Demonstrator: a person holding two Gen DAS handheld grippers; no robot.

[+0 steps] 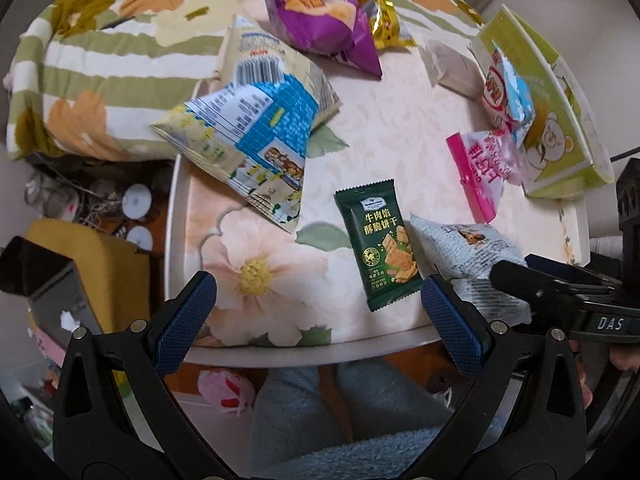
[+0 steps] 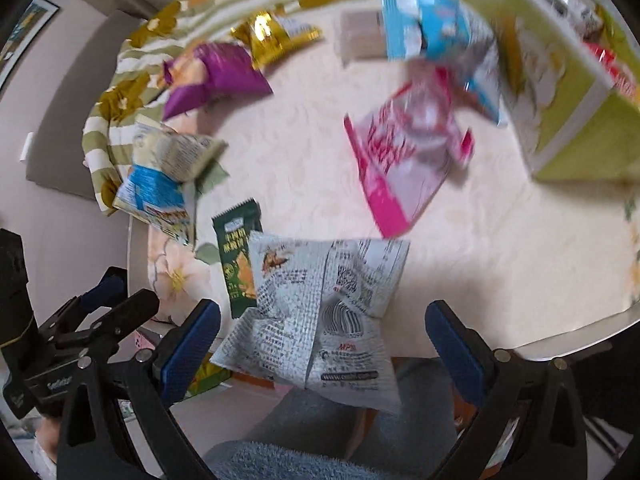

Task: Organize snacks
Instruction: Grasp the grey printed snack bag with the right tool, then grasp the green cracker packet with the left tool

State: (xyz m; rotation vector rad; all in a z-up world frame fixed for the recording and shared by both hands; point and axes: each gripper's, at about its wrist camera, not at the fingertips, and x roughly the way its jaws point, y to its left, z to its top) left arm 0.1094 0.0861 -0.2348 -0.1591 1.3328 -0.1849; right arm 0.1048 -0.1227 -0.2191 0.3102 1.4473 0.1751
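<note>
A round white table (image 1: 304, 354) under a floral cloth (image 1: 256, 268) stands beside a green-striped flowered quilt (image 1: 92, 60); plain pale walls (image 2: 52, 120) surround it, softly daylit.

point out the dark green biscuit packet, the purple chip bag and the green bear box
dark green biscuit packet (image 1: 380, 240), left wrist view, centre of its printed front
purple chip bag (image 1: 320, 20), left wrist view, middle of the bag
green bear box (image 1: 560, 148), left wrist view, side panel by the bear

We are in a home, maybe a bedroom. A flowery striped blanket (image 1: 92, 80) fills the upper left of the frame. Snack bags (image 1: 320, 20) lie on a small flower table (image 1: 304, 352) in the middle.
</note>
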